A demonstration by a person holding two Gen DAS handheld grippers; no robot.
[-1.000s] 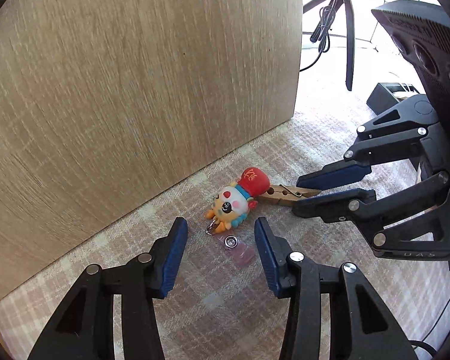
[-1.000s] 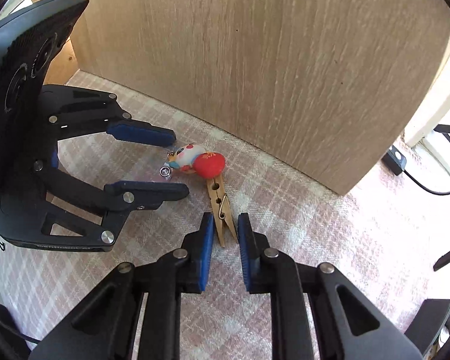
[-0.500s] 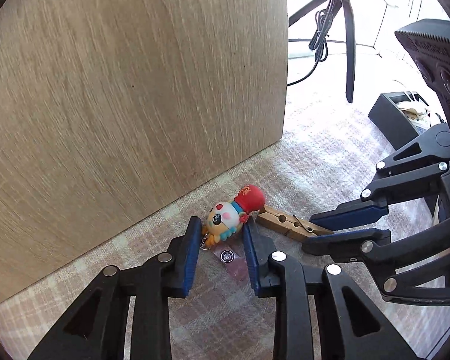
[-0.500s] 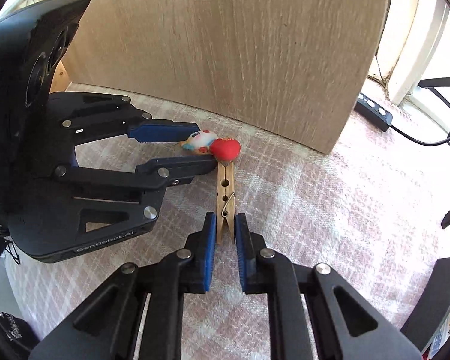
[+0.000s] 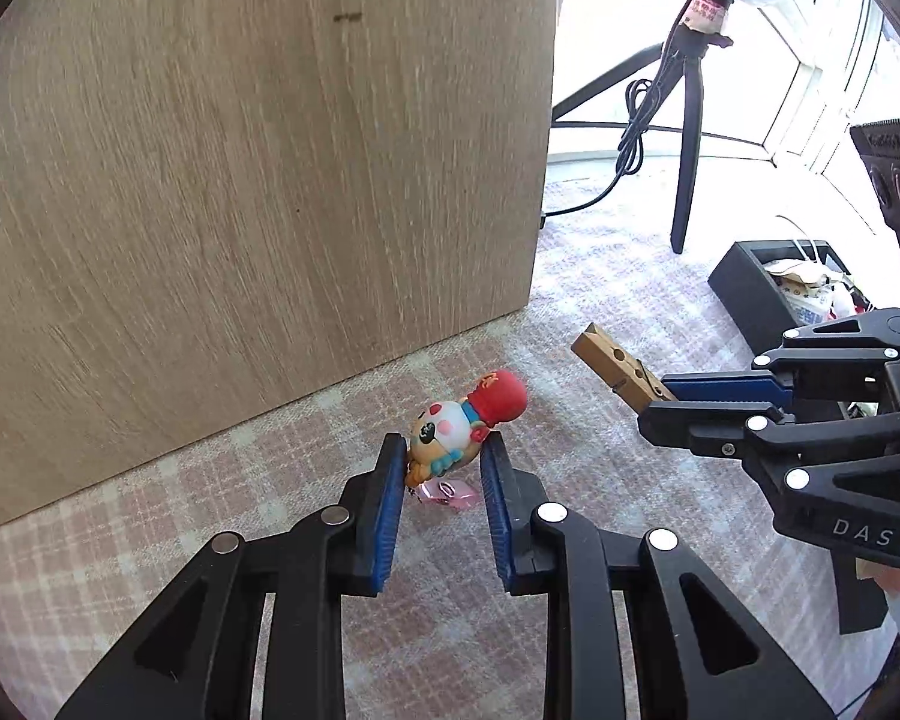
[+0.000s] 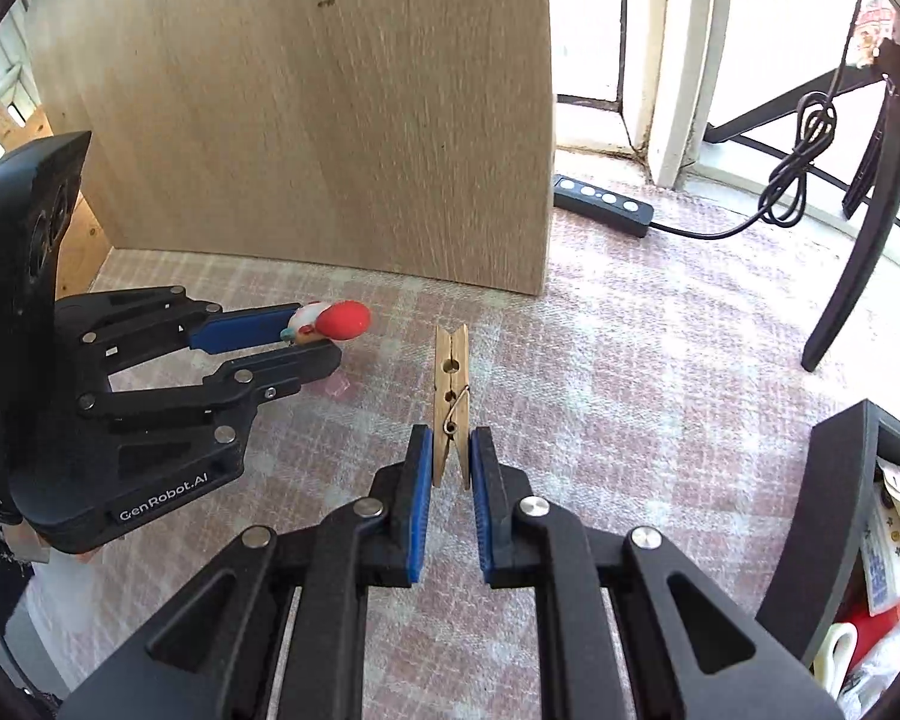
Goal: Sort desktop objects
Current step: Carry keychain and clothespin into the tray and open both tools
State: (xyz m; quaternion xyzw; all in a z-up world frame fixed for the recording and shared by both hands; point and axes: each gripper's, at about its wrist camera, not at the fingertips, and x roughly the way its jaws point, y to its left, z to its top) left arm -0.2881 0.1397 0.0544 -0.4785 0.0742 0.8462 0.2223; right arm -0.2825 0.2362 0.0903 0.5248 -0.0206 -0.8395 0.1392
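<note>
A small cartoon toy figure [image 5: 462, 420] with a red hat sits between the blue pads of my left gripper [image 5: 441, 450], whose jaws are closing on it. It is off the cloth, with a clear pink tag [image 5: 450, 492] dangling under it. My right gripper [image 6: 450, 450] is shut on the tail of a wooden clothespin [image 6: 452, 384], which points away from it above the cloth. In the right wrist view the left gripper [image 6: 315, 333] holds the toy [image 6: 336, 321] to the left of the clothespin. In the left wrist view the clothespin [image 5: 618, 369] sticks out of the right gripper [image 5: 660, 402].
An upright wooden board [image 5: 240, 180] stands close behind both grippers on a pink checked cloth [image 6: 630, 360]. A black bin [image 6: 840, 510] holding packets is at the right. A power strip [image 6: 603, 204] and a black tripod leg [image 6: 858, 252] lie farther back.
The left jaws closed on the toy and lifted it off the cloth. The right gripper raised the clothespin and drew it away from the toy, rolling so it now points straight ahead.
</note>
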